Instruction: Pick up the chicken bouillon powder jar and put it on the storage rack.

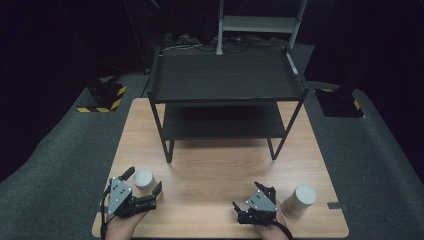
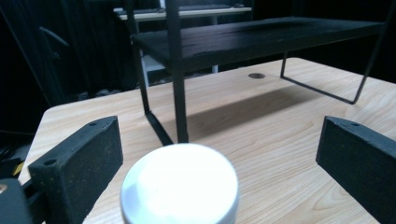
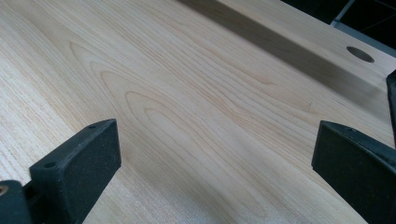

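White cup [image 2: 180, 184] between open left tool [image 1: 143, 183] jaws

The left hand-held gripper [image 1: 144, 181] straddles a small white cylindrical cup [image 1: 144, 178], jaws wide; a taller white cup [image 1: 299, 200] stands just beside the right hand-held gripper [image 1: 247, 198].

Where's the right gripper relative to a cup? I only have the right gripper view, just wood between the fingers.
Observer: The high view shows a pale cup just to the right gripper's right, outside its fingers.
Operator: And the left one?
Observer: The left gripper is open, with a second pale cup between its fingers; they stand apart from it in the left gripper view.
Operator: Anything ahead of them?
Observer: A black two-level shelf rack stands at the far half of the table. No objects are visible on either level.
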`<state>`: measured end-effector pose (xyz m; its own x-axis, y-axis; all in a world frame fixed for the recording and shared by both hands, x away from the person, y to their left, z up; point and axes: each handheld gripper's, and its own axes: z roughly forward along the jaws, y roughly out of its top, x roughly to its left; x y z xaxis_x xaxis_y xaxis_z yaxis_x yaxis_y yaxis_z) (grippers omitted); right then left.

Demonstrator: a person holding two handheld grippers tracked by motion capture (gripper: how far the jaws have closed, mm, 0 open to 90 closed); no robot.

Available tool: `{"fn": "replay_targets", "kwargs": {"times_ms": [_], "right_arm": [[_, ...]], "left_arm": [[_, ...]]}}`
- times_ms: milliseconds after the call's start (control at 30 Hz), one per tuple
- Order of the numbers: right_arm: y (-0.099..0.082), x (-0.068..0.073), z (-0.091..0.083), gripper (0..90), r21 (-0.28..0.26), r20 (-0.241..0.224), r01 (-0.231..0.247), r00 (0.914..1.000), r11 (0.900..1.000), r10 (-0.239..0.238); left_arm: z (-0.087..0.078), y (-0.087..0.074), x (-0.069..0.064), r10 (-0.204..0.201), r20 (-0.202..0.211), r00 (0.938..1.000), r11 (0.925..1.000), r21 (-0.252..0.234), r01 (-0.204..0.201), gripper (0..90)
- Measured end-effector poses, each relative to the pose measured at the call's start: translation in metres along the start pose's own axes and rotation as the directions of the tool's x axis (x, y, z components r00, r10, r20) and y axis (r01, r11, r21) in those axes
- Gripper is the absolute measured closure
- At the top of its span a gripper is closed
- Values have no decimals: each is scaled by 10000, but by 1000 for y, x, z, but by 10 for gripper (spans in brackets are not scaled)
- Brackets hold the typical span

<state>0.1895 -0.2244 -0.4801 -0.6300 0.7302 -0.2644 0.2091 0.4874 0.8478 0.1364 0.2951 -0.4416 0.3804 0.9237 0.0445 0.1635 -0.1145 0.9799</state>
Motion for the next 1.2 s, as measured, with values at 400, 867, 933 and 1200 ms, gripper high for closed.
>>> {"fn": "replay_targets", "kwargs": {"times_ms": [400, 867, 933, 1200], "right_arm": [[0, -1, 0, 6, -5, -17, -23, 10000, 10000, 23], [0, 0, 0, 6, -3, -1, -28, 10000, 10000, 28], [0, -1, 0, 6, -2, 1, -44, 10000, 10000, 44], [1, 0, 1, 6, 55, 25, -30, 10000, 10000, 29]], "left_arm": [[6, -7, 3, -252, -436, 9987, 9978, 607, 278, 4], [13, -20, 10, -657, -386, 9971, 9937, 882, 689, 8], [14, -22, 11, -633, -342, 9974, 9935, 923, 663, 19], [13, -28, 17, -889, -188, 9959, 9921, 870, 902, 101]]}}
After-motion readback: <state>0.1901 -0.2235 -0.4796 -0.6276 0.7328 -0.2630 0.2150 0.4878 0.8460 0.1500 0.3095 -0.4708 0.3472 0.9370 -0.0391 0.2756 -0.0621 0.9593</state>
